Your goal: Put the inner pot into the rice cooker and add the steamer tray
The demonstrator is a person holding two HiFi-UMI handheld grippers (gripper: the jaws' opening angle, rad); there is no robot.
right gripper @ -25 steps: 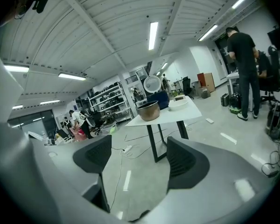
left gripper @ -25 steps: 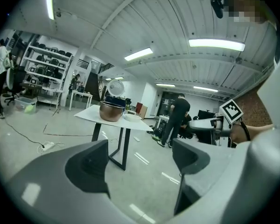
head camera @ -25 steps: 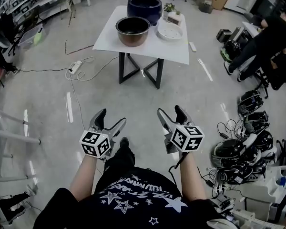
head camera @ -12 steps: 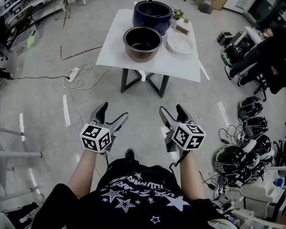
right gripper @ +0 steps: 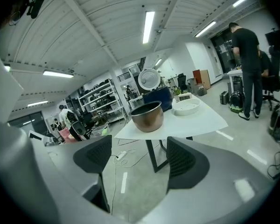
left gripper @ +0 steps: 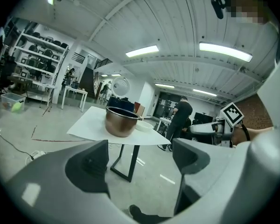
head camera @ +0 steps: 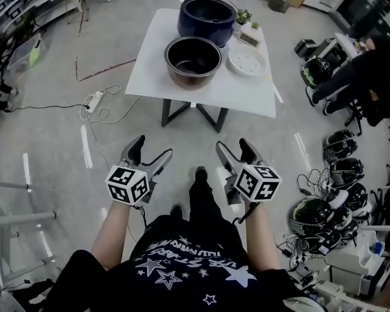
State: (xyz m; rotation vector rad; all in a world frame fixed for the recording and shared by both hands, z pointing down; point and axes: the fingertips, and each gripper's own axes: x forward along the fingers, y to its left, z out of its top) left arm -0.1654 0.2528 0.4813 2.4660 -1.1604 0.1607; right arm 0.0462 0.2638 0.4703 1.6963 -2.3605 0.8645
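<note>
Facing one table, one inner pot, one cooker, one tray

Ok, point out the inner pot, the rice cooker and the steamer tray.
inner pot (head camera: 193,58), head view, inside bottom.
rice cooker (head camera: 207,16), head view, open cavity.
steamer tray (head camera: 247,61), head view, perforated centre.

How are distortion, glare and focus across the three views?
Head view: even light, floor streaked with glare, inner pot sharp. Left gripper view: heavy fisheye, dark corners, ceiling lights blown out. Right gripper view: same fisheye and corners, table well lit.
</note>
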